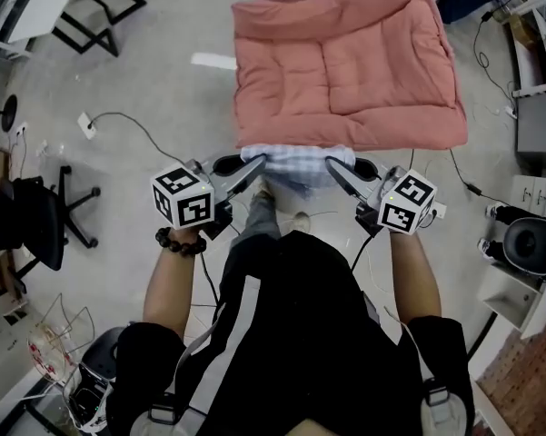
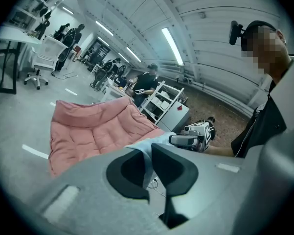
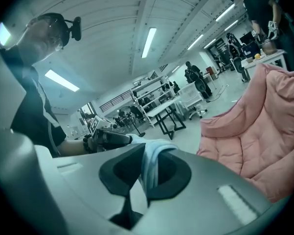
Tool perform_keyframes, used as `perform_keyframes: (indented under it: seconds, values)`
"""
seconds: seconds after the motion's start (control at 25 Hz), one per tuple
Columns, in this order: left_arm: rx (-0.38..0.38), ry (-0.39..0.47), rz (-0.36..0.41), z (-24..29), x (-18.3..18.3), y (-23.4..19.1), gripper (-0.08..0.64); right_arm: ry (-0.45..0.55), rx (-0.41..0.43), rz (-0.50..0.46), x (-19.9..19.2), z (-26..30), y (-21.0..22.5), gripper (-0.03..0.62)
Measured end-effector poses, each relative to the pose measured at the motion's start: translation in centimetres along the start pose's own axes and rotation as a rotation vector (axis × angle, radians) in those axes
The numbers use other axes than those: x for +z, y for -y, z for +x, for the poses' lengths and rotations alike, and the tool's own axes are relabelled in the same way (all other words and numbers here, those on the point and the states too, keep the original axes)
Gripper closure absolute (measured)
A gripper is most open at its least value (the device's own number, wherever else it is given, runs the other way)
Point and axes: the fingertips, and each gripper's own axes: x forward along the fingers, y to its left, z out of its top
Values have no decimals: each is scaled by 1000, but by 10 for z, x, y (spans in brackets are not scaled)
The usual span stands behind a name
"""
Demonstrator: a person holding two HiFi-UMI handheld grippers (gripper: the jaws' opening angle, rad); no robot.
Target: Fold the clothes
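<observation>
Pink quilt (image 1: 345,62) beyond, pale garment (image 1: 300,173) stretched between both hand-held grippers (image 1: 259,164) (image 1: 332,163)

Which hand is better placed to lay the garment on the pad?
Neither clearly: left gripper and right gripper are each shut on the pale blue garment, side by side at the pink pad near edge; likely both together.

Around you is a wide workshop with a pale grey concrete floor (image 1: 145,71), marked by a short strip of white tape (image 1: 213,60). A black office chair (image 1: 45,212) stands to your left. Long strip lights (image 2: 172,45) run along the white ceiling (image 2: 220,38). Further off stand white shelving (image 2: 161,102), a white swivel chair (image 2: 41,58) and black-framed tables (image 3: 164,109).
</observation>
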Motion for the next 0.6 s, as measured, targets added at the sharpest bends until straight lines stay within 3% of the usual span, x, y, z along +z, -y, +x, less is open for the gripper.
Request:
perform_keyframes:
  seconds: [0.24, 0.6]
  values:
    - [12, 2, -60, 7, 17, -69, 537, -75, -19, -11, 6, 54, 41, 574]
    - [28, -39, -61, 30, 31, -125, 537, -78, -68, 31, 15, 89, 94, 574]
